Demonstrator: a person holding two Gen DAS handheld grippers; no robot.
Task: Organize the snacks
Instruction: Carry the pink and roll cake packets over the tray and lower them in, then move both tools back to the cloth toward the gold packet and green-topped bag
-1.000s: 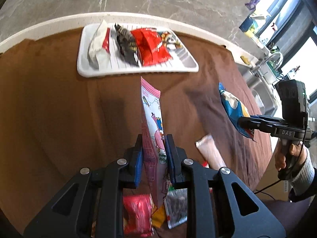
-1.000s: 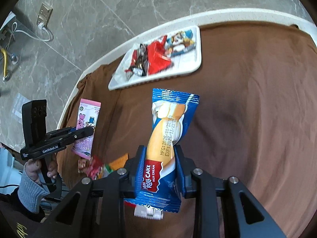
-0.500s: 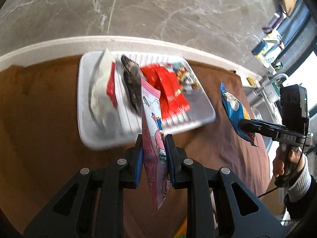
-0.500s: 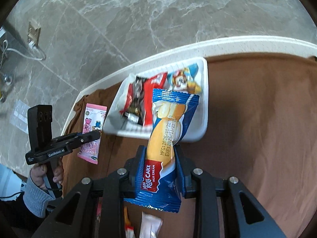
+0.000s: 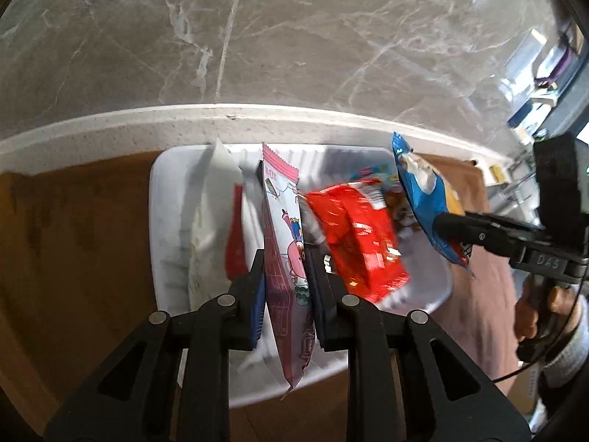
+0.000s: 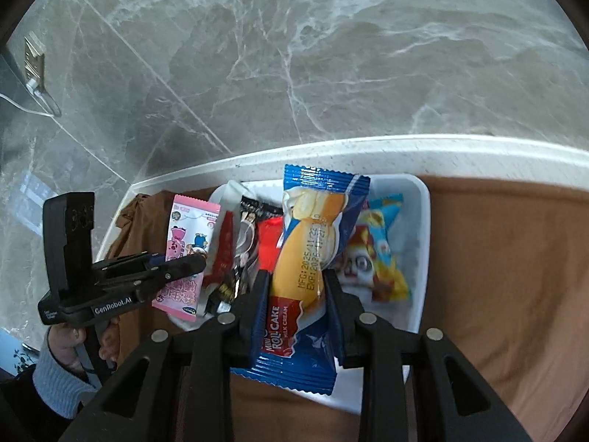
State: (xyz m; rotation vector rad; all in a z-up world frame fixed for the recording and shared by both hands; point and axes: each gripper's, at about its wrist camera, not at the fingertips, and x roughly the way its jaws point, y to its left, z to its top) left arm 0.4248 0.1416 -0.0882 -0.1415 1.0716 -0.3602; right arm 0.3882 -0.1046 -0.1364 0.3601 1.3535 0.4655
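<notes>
Evidently the step in hand was the setting down of two packets at once into the white tray (image 5: 165, 243). The left gripper (image 5: 285, 291) was closed on a pink cartoon-printed packet (image 5: 285, 243), which was held upright on edge above the tray's middle, its crimped lower end hanging below the fingers. The right gripper (image 6: 296, 294) was clamped on a blue roll-cake packet (image 6: 313, 243), pinched at its lower half and poised over the tray's near rim.

A clean placement would probably be helped if each packet were lowered close to the tray floor before the fingers were parted, since film wrappers this light could flutter or slide when dropped from height. Free floor would best be sought: for the blue packet, the white strip seen between a red packet (image 5: 357, 239) and a cartoon-dog packet (image 6: 371, 254); for the pink one, the narrow room beside a white-and-red packet (image 5: 210, 228). The two tools might well be kept apart as they descended, as they were already near each other over the tray.

Every wrapper appeared to be thin glossy film with serrated, heat-sealed ends. The blue one was puffed around a soft cylindrical cake; the pink one looked flat and limp. A dark crinkled wrapper (image 6: 250, 235) was also seen. The tray seemed rigid plastic, ribbed on its floor with rounded corners, and was set on a matte brown cloth (image 6: 497, 258) over a speckled white table edge (image 6: 405, 154).
</notes>
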